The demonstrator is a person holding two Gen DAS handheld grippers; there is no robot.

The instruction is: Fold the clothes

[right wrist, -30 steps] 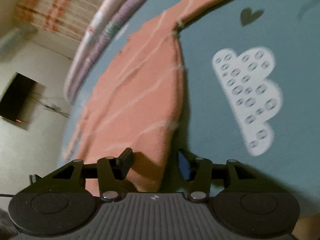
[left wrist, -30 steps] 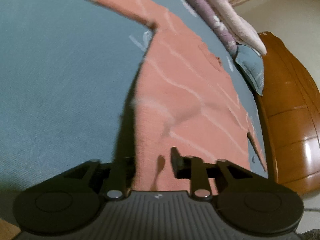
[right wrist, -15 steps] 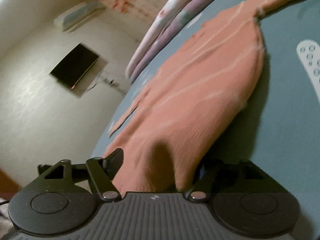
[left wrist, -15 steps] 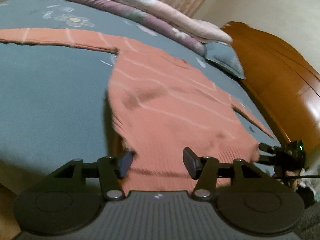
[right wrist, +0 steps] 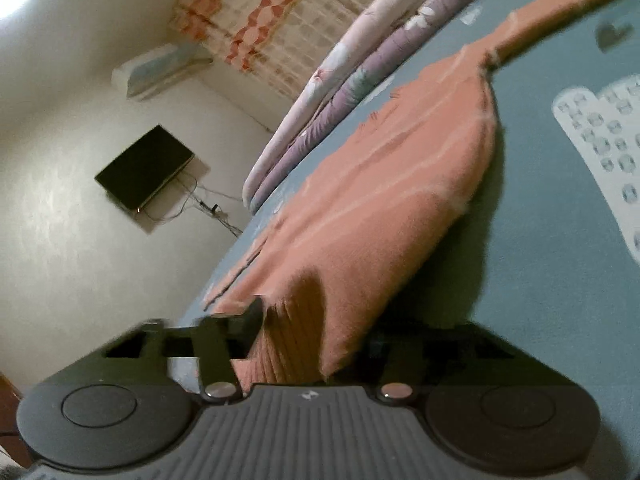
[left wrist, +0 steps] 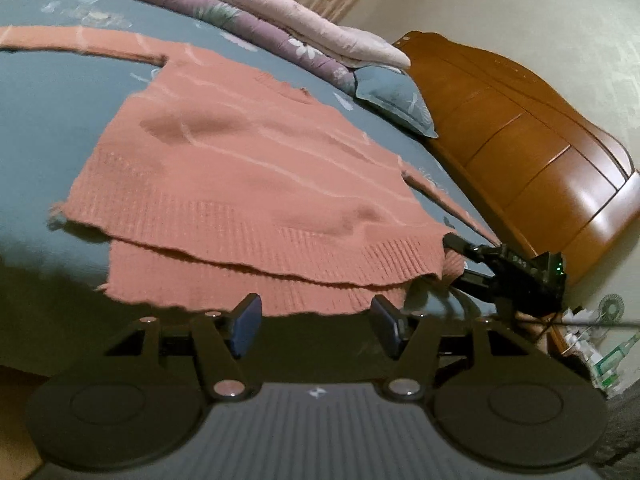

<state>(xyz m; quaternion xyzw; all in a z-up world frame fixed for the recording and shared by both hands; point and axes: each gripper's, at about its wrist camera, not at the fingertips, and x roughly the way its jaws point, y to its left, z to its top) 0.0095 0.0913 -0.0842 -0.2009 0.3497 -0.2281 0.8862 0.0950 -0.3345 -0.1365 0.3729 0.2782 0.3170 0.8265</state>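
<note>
A salmon knitted sweater (left wrist: pixel 248 160) with thin pale stripes lies spread on the blue-grey bed sheet (left wrist: pixel 60 120), sleeves out to both sides. Its ribbed hem faces my left gripper (left wrist: pixel 316 324), whose jaws are opening with nothing between them; the hem lies just beyond the fingertips. In the right wrist view the sweater (right wrist: pixel 380 208) rises in a fold towards my right gripper (right wrist: pixel 304 336), whose jaws are closing on the hem corner. The cloth covers its right finger. The left wrist view shows that right gripper (left wrist: pixel 452 260) pinching the corner at the bed's right side.
Folded quilts (left wrist: pixel 280 28) and a pillow (left wrist: pixel 396 96) lie at the far side of the bed, with a wooden headboard (left wrist: pixel 540 152) to the right. A wall-mounted screen (right wrist: pixel 144 172) and an air conditioner (right wrist: pixel 160 72) are on the wall. A white cloud print (right wrist: pixel 600 140) marks the sheet.
My left gripper has let go of the sweater's edge, drawn back along the hem and widened. My right gripper opened wide around the hem corner, then closed on it.
</note>
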